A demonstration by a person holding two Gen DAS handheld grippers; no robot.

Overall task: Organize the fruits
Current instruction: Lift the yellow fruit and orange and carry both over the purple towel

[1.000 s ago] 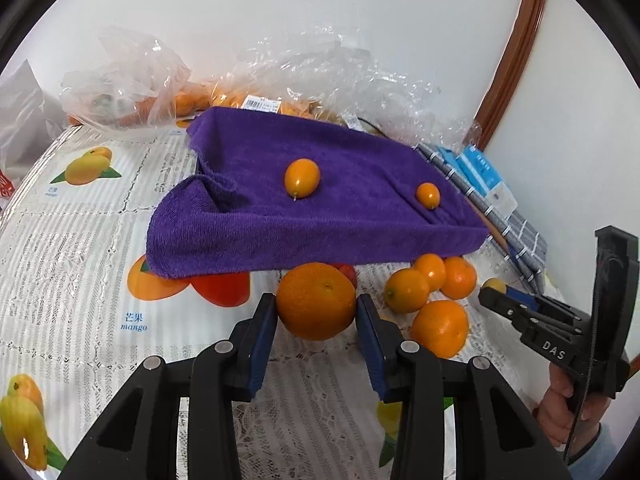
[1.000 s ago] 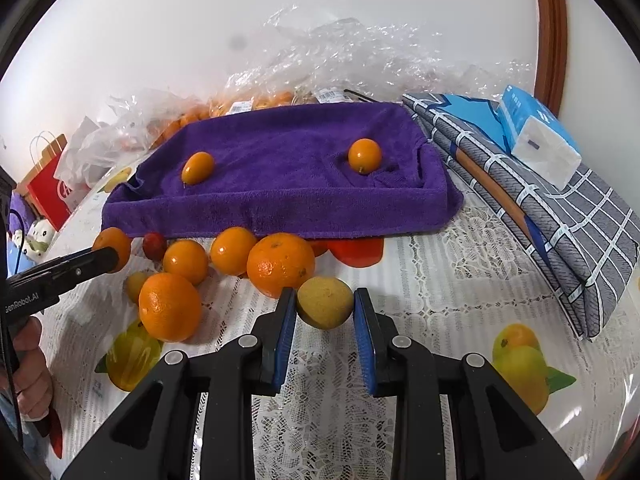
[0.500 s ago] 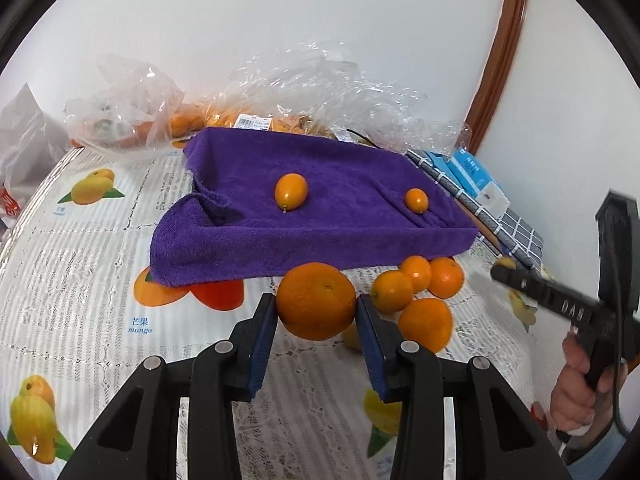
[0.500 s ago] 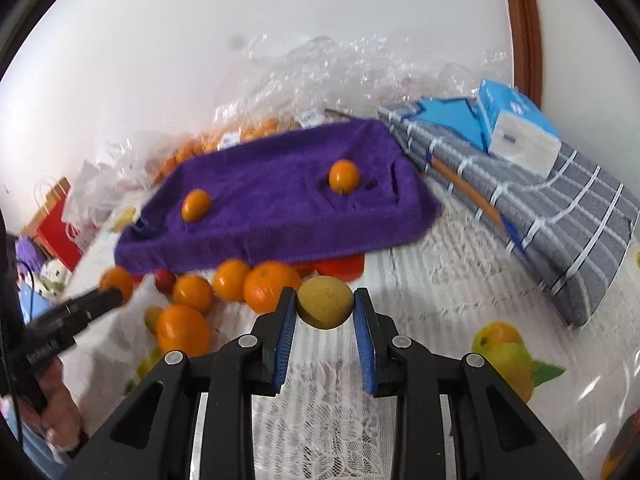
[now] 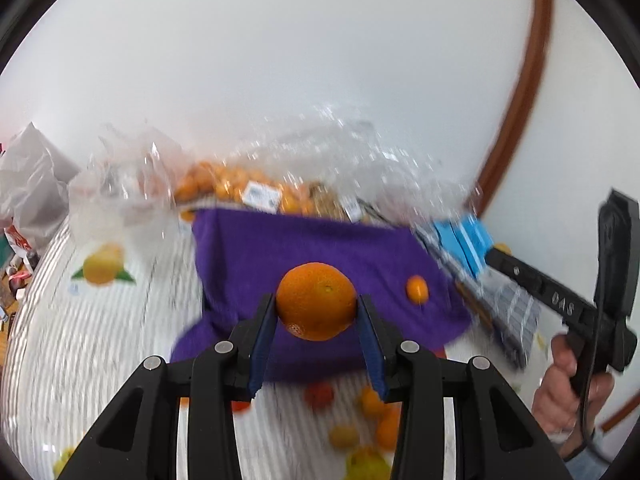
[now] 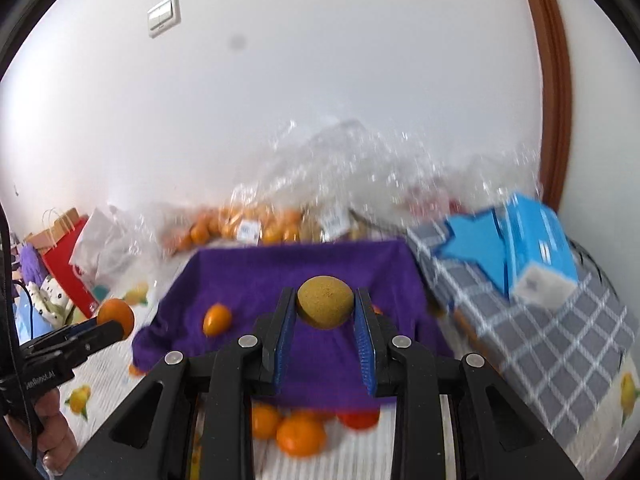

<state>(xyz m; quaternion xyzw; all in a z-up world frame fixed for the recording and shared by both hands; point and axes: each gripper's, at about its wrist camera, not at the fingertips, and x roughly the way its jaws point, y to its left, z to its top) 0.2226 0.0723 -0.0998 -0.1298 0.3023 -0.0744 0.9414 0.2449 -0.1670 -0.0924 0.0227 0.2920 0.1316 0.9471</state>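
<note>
Orange [image 5: 315, 301] fruit sits clamped in the left gripper [image 5: 318, 322], raised before the purple towel [image 5: 256, 264]. Right gripper [image 6: 325, 328] grips a yellowish fruit [image 6: 325, 307] above that towel; two kumquats [image 6: 216, 319] lie on it.

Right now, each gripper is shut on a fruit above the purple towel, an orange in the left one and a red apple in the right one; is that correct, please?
Not quite. The left gripper does hold the orange over the purple towel, but the right wrist view shows the right gripper shut on a dull yellow-brown round fruit, not a red apple.
</note>
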